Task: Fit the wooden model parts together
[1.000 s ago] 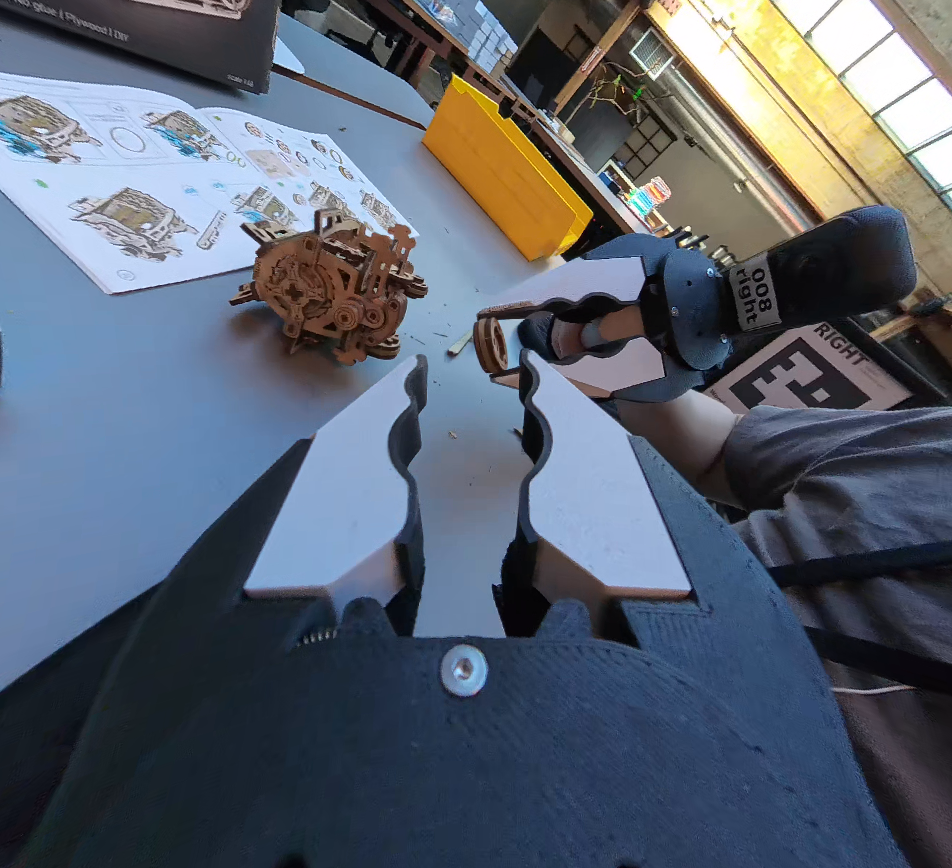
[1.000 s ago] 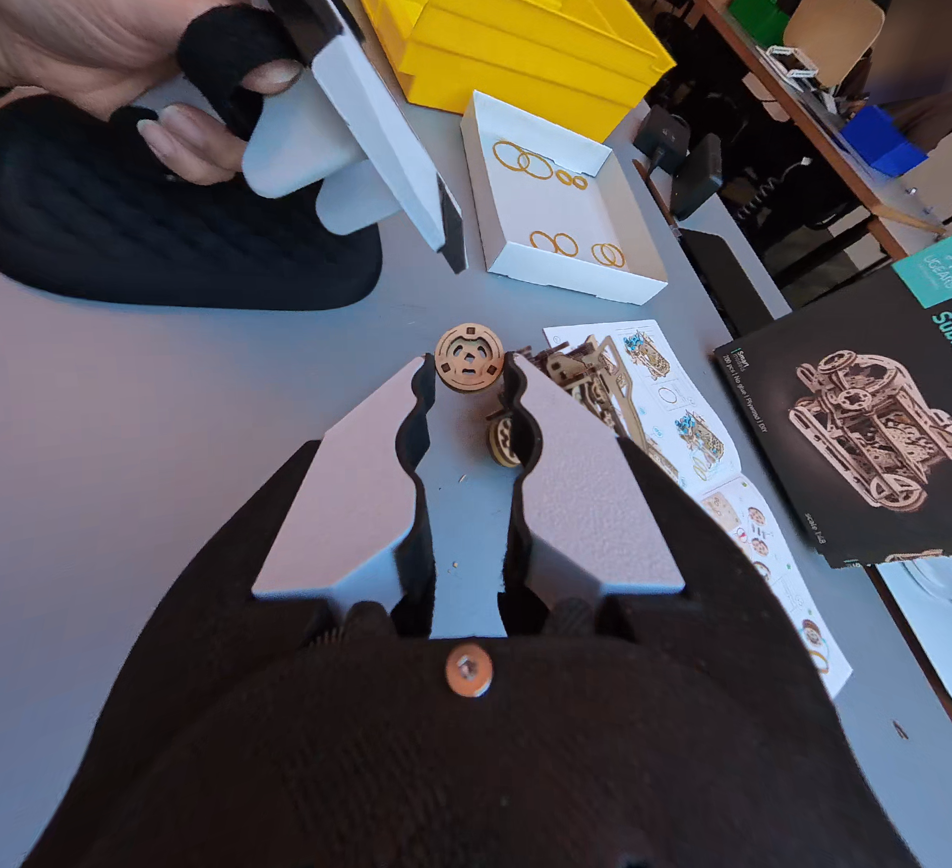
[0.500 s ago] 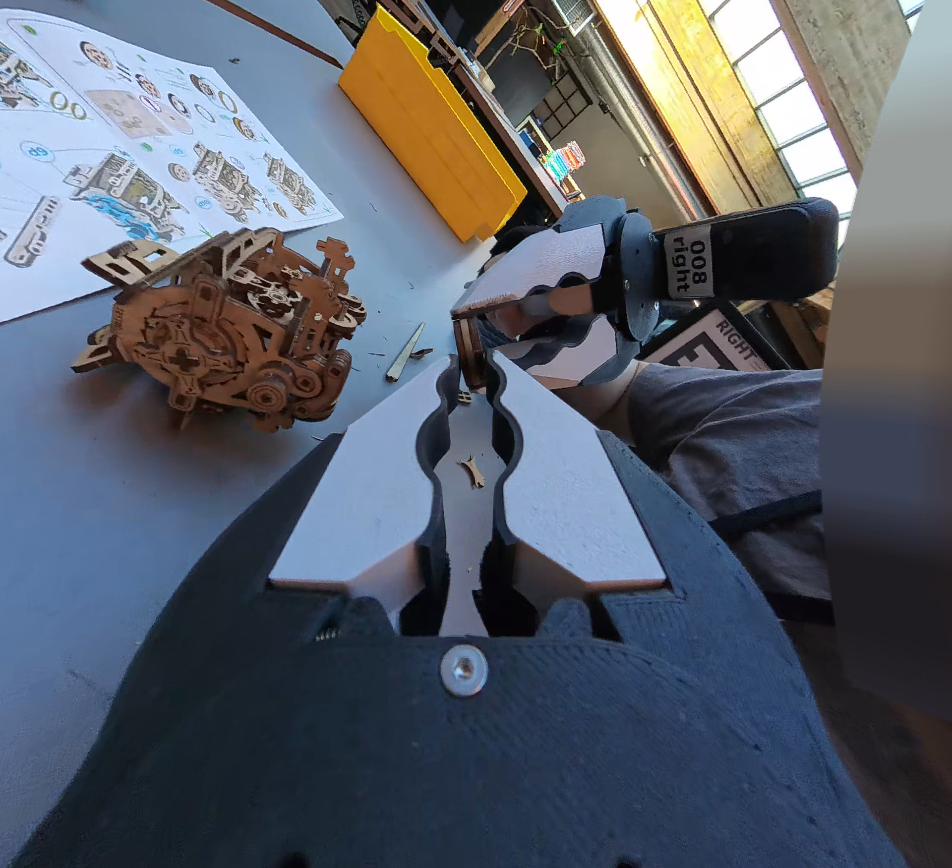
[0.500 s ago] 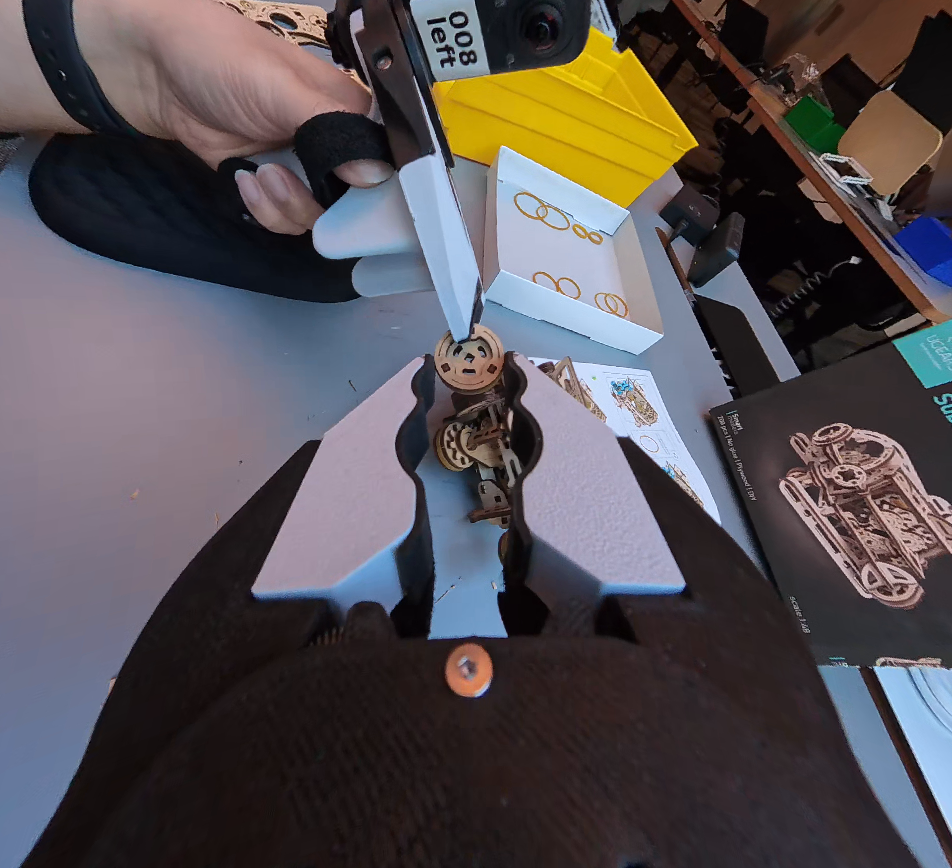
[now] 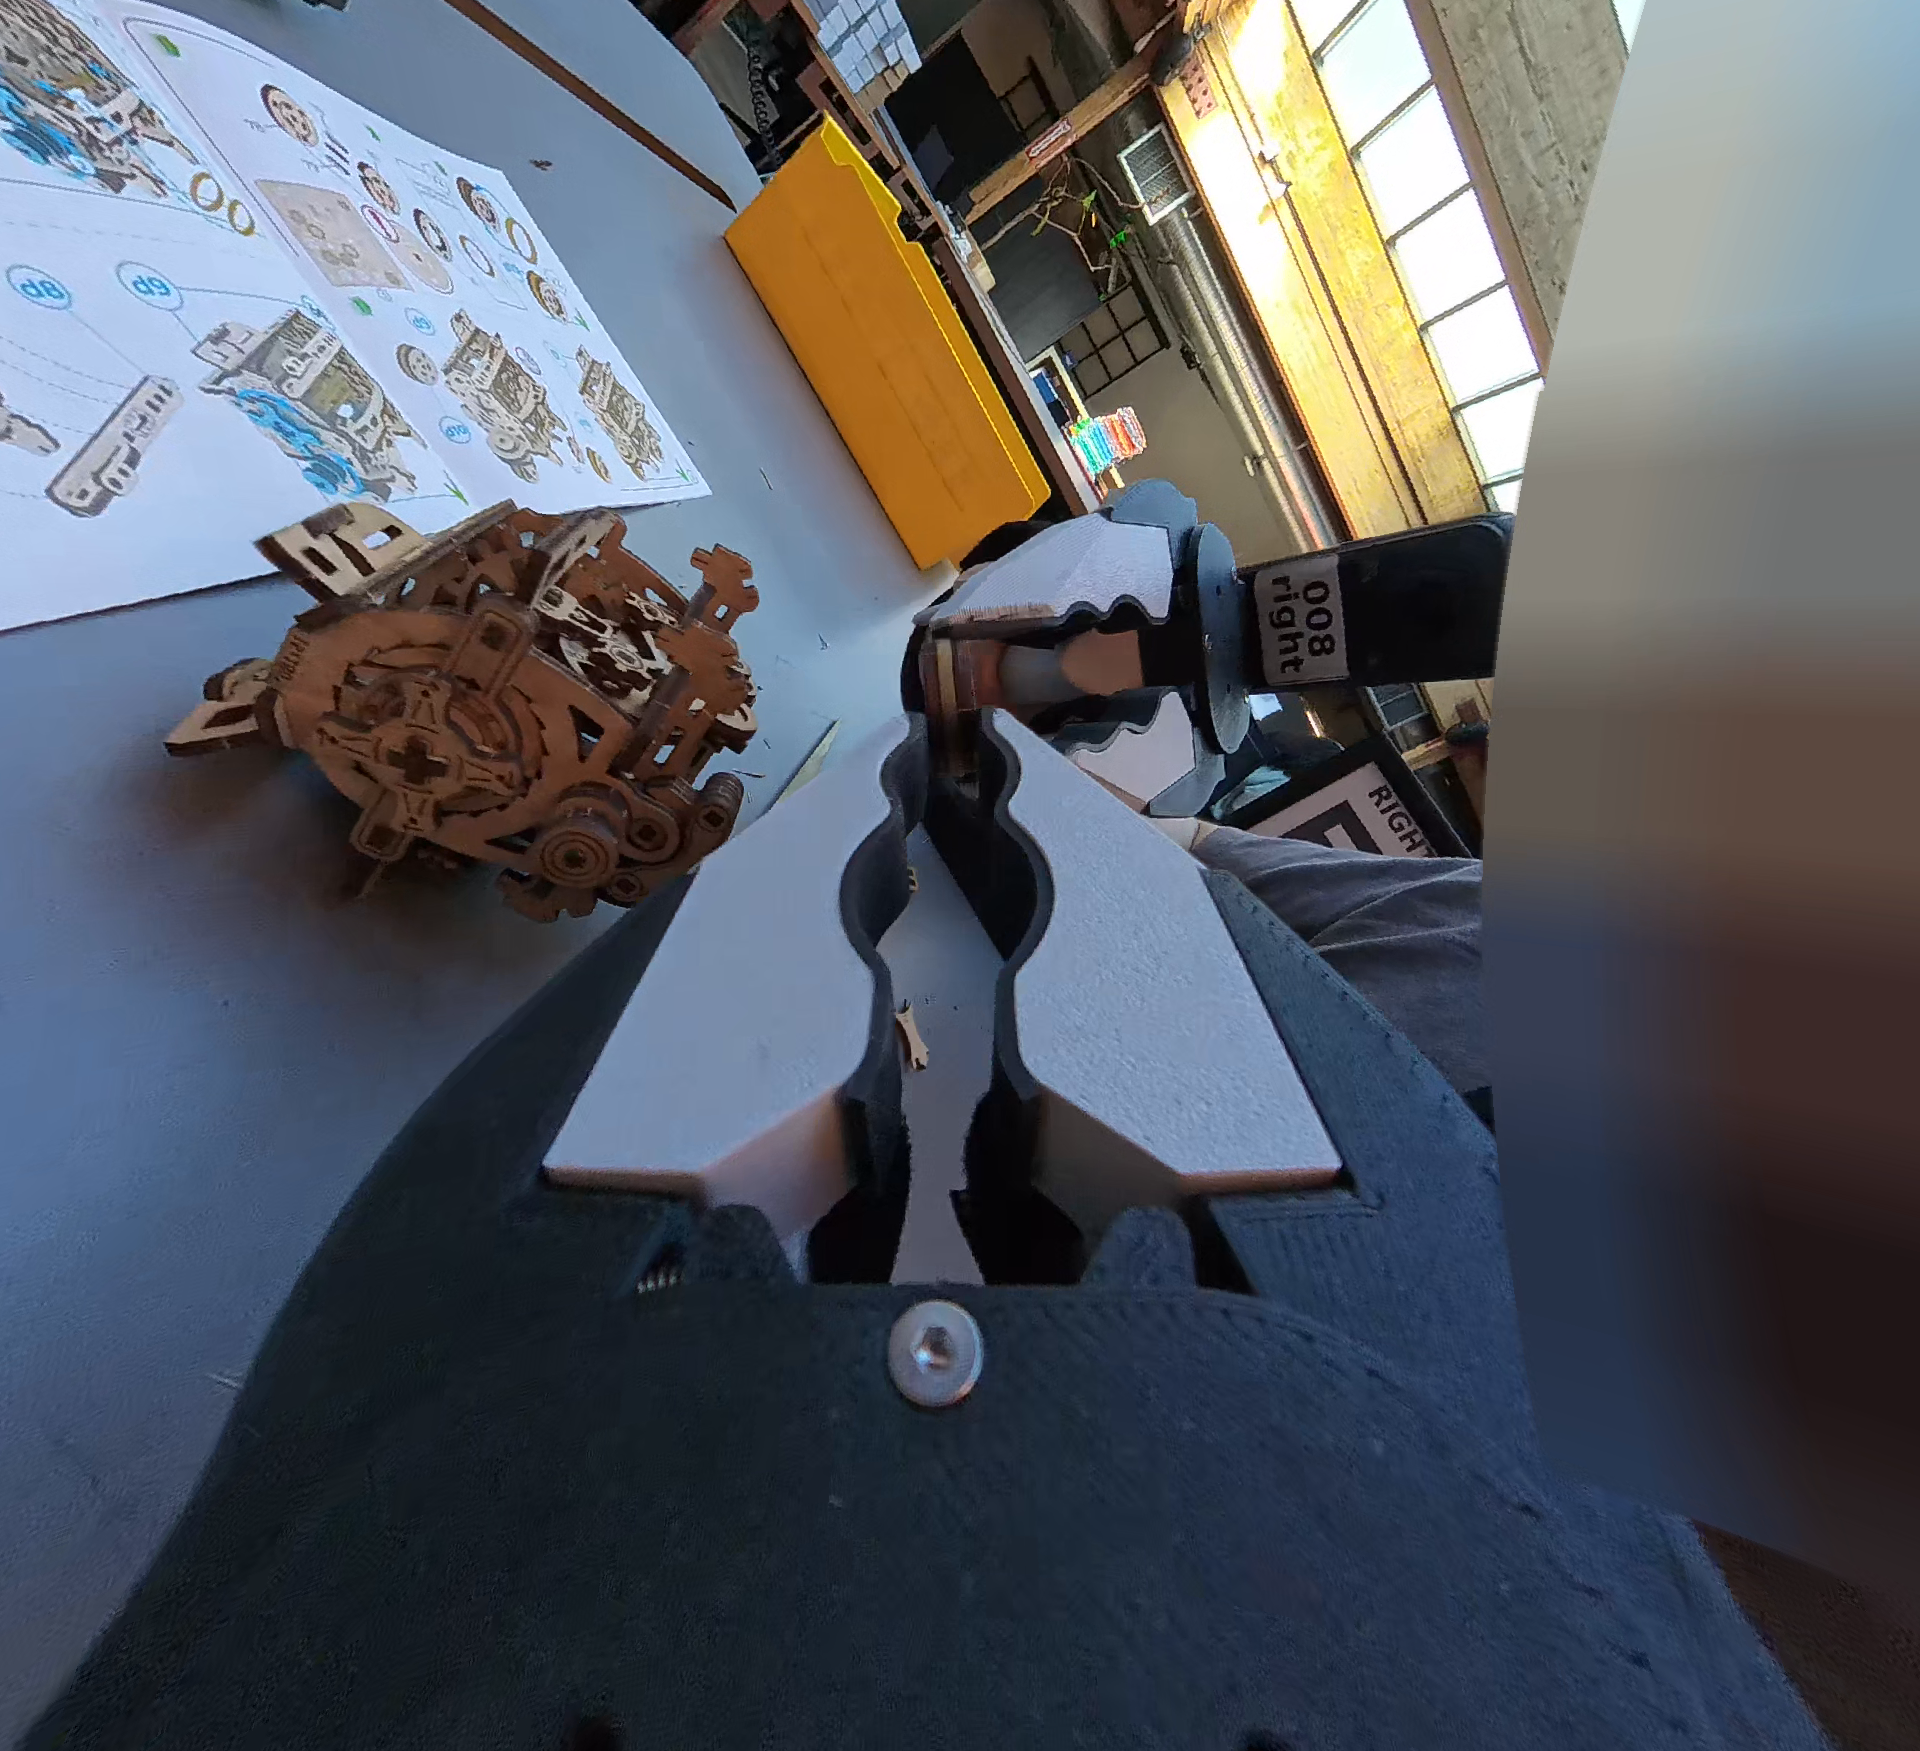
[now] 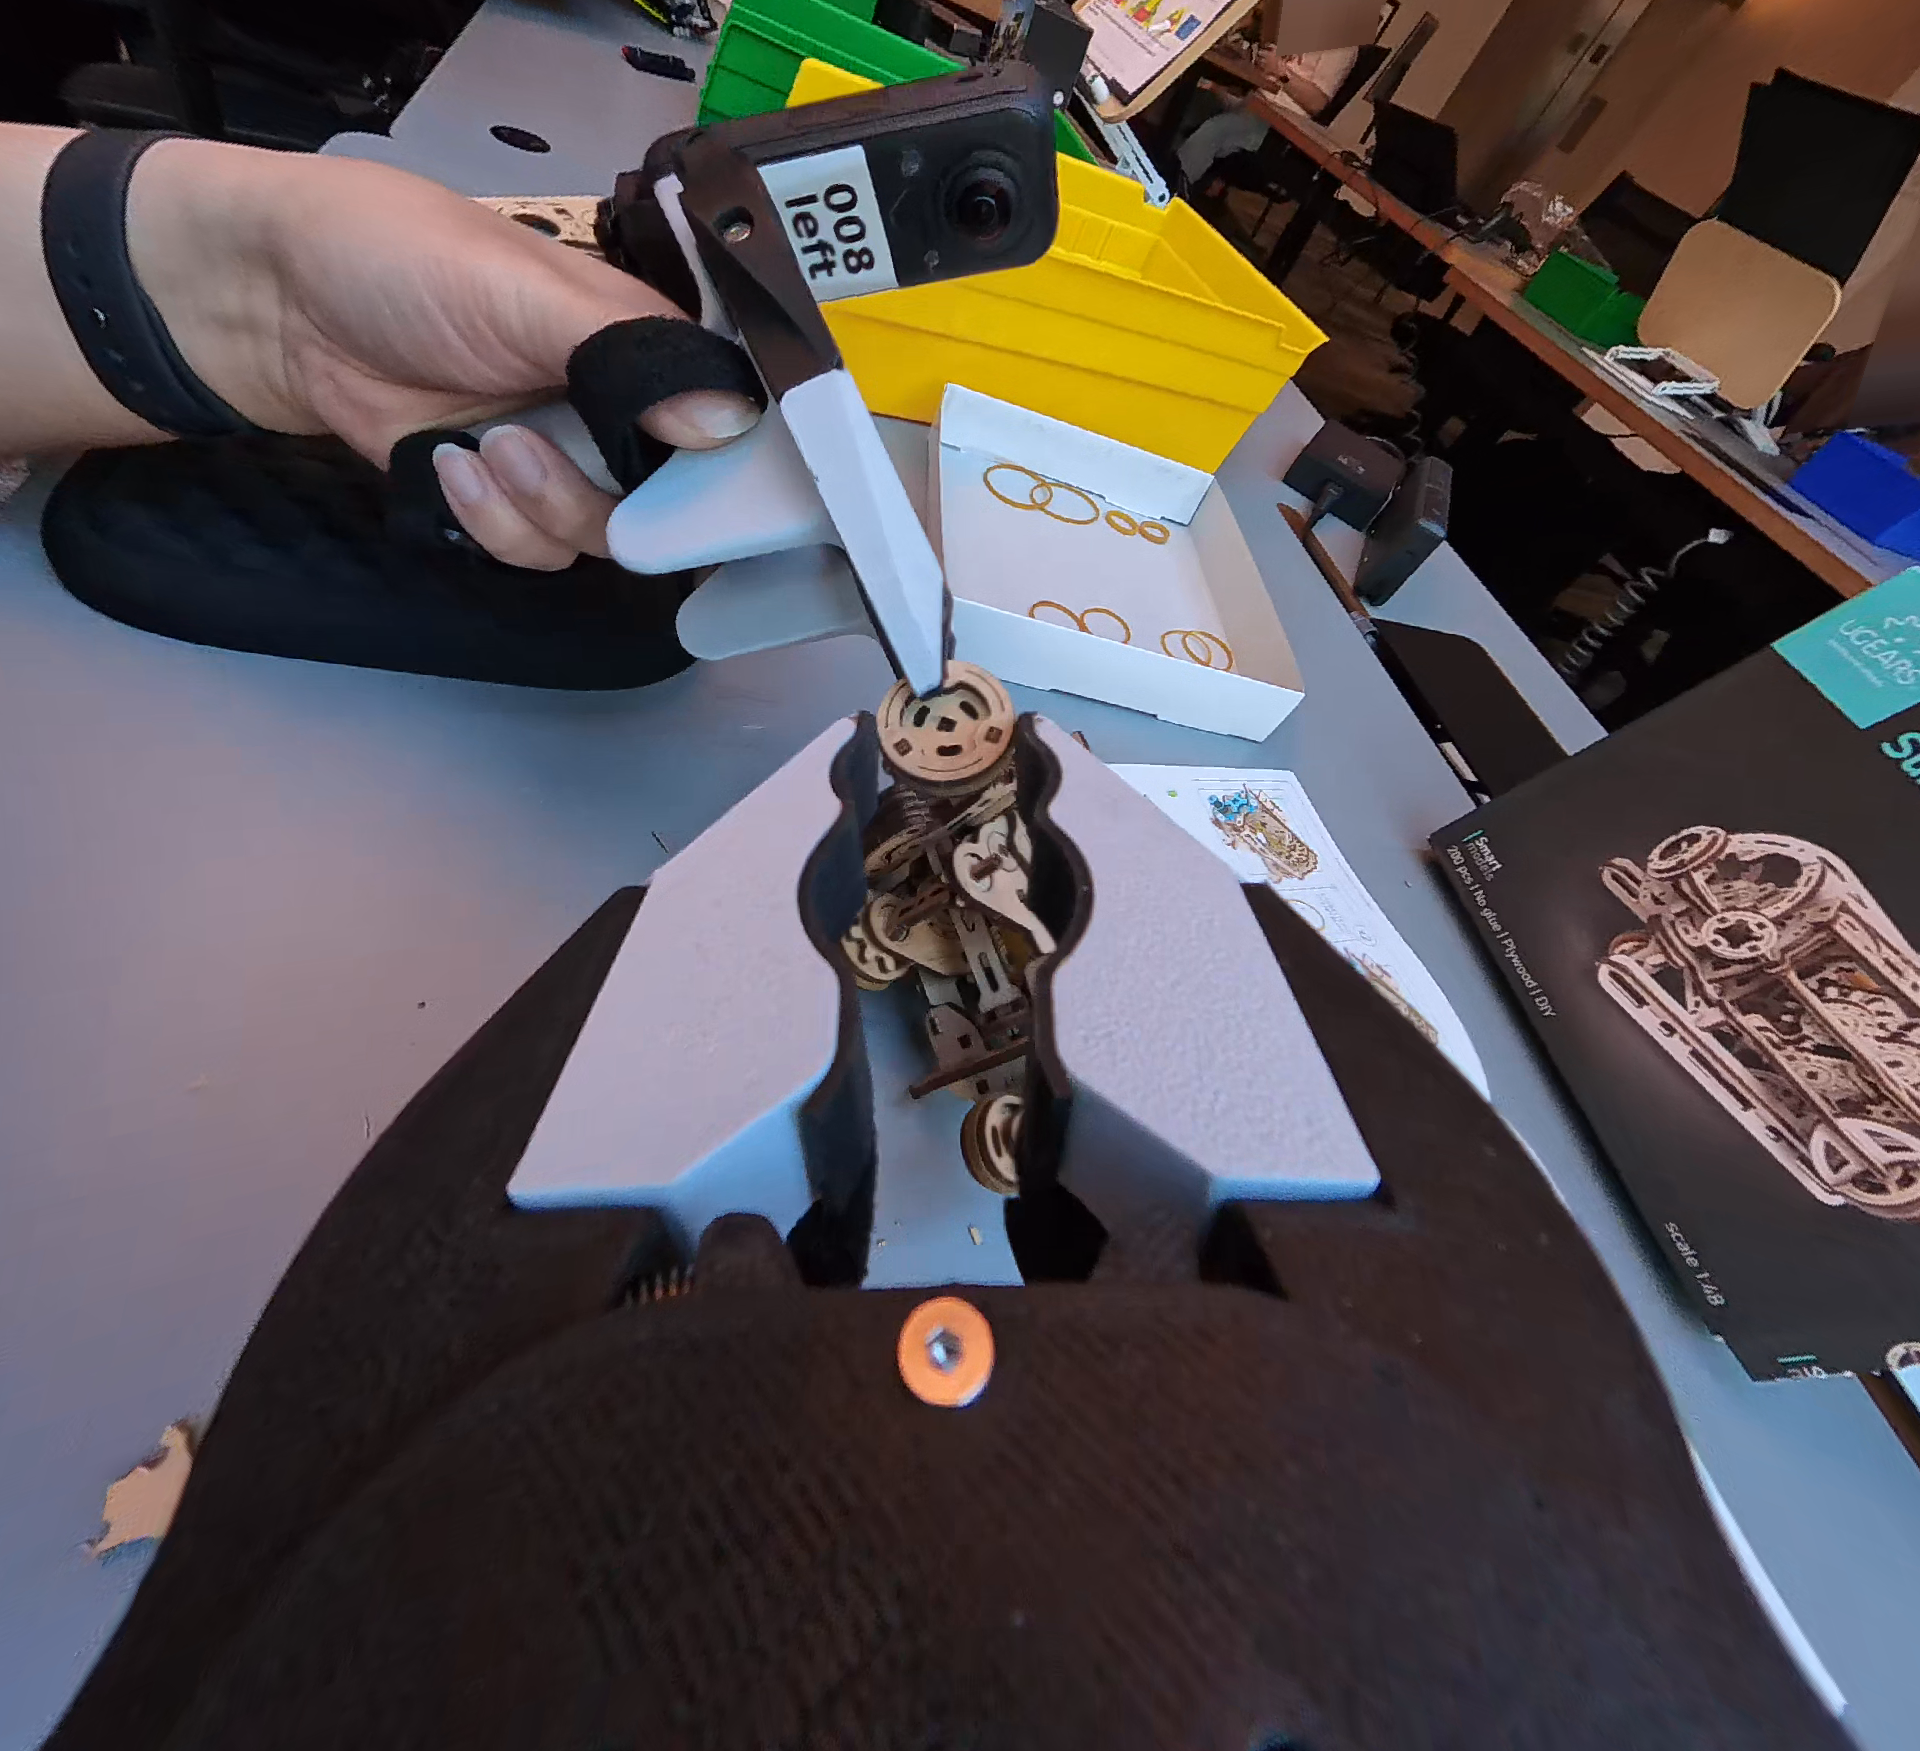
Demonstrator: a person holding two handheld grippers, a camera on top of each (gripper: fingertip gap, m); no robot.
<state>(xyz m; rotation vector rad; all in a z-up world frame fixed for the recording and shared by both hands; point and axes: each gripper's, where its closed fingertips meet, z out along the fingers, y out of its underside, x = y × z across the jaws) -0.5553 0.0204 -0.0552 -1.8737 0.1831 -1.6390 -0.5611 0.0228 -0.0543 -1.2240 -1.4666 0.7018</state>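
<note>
A small round wooden wheel (image 6: 945, 745) is clamped by its sides between the tips of my right gripper (image 6: 945, 737), which holds it above the grey table. My left gripper (image 6: 925, 678) comes in from the far side and pinches the wheel's far rim. In the left wrist view the wheel (image 5: 954, 693) stands edge-on between the narrowed tips of my left gripper (image 5: 951, 737), with the right gripper (image 5: 940, 678) just behind it. The part-built wooden model (image 5: 488, 714) lies on the table to the left. It also shows below the wheel, between the right fingers (image 6: 956, 912).
An open instruction sheet (image 5: 260, 299) lies beyond the model. A yellow bin (image 6: 1091, 319) and a white tray of rubber rings (image 6: 1101, 558) stand behind. The black kit box (image 6: 1714, 922) is at the right, a black pad (image 6: 312, 579) at the left. Small wood scraps dot the table.
My left gripper has moved in to the wheel and narrowed its jaws onto the rim. My right gripper has lifted the wheel over the model.
</note>
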